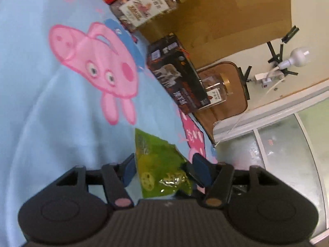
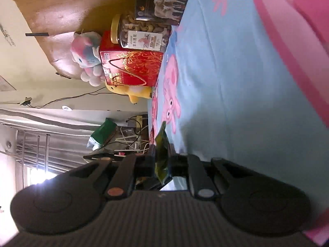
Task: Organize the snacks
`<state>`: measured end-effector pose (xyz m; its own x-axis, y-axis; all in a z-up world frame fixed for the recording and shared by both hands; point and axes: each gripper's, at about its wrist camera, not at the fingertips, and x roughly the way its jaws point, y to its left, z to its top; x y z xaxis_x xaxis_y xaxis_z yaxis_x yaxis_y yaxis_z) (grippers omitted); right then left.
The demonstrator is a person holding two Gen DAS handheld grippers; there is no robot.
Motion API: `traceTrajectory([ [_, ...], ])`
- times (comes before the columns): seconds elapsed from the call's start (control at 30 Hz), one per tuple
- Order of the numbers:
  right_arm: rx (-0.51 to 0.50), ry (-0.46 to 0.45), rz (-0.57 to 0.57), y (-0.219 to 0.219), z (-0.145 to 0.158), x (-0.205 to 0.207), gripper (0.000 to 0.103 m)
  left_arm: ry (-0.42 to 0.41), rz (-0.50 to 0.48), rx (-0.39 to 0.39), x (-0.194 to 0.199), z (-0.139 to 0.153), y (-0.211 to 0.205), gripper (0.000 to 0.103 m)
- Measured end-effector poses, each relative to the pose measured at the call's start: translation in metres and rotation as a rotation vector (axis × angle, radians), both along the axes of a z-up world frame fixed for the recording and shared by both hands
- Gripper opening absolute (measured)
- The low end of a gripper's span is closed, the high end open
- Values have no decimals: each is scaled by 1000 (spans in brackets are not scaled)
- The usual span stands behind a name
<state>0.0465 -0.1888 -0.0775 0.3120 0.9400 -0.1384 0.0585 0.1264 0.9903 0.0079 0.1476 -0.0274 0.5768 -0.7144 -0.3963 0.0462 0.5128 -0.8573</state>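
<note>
A green snack packet [image 1: 159, 164] sits between the blue pads of my left gripper [image 1: 164, 165], which is shut on it above a light-blue cartoon-pig bedsheet [image 1: 61, 103]. My right gripper [image 2: 162, 156] is shut on another green snack packet [image 2: 161, 154], seen edge-on between its fingers. Along the headboard stand a black snack box [image 1: 176, 76], a nut jar with a gold lid [image 1: 148, 2], a smaller jar [image 1: 216, 88] and a red gift box [image 2: 131, 65]. The black box [image 2: 164, 0] and the nut jar [image 2: 141, 35] also show in the right wrist view.
A wooden headboard [image 1: 226, 10] runs behind the snacks. Plush toys [image 2: 88, 53] and a yellow toy [image 2: 135, 92] lie beside the red box. A power strip and white plug [image 1: 287, 65] hang on the wall. A green bag [image 2: 104, 131] and cables lie beyond the bed edge.
</note>
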Motion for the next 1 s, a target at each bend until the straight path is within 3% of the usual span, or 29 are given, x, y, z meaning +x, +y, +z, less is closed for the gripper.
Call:
traceTrajectory([
  [0.03,14,2,-1,-1,1,1,13,-7,-11,10,3,2,-5,39],
  [0.07,12,-5,-6,-3,3,3,13,-7,-24,17,7,5,-10,36],
  [0.3,-160,-267,-55,-15,60,28,13,-95,-71,99,55,44,-37,36],
  [0.4,-234,-362,-88,-16,84,54,13,-162,-75,157,95,68,-50,36],
  [0.63,-448,-557,-198,-17,125,124,13,-216,-62,262,197,97,-81,37],
  [0.7,-484,-573,-234,-18,126,145,13,-222,-50,299,220,99,-91,41],
  [0.77,-552,-600,-271,-18,124,161,14,-195,-33,360,243,95,-104,53],
  [0.83,-739,-663,-352,-18,123,165,17,-169,-43,416,258,85,-118,57],
  [0.9,-876,-674,-411,-16,120,169,28,-163,-46,478,264,78,-131,59],
  [1.0,-843,-644,-448,-32,110,164,31,-194,-47,482,256,77,-134,63],
])
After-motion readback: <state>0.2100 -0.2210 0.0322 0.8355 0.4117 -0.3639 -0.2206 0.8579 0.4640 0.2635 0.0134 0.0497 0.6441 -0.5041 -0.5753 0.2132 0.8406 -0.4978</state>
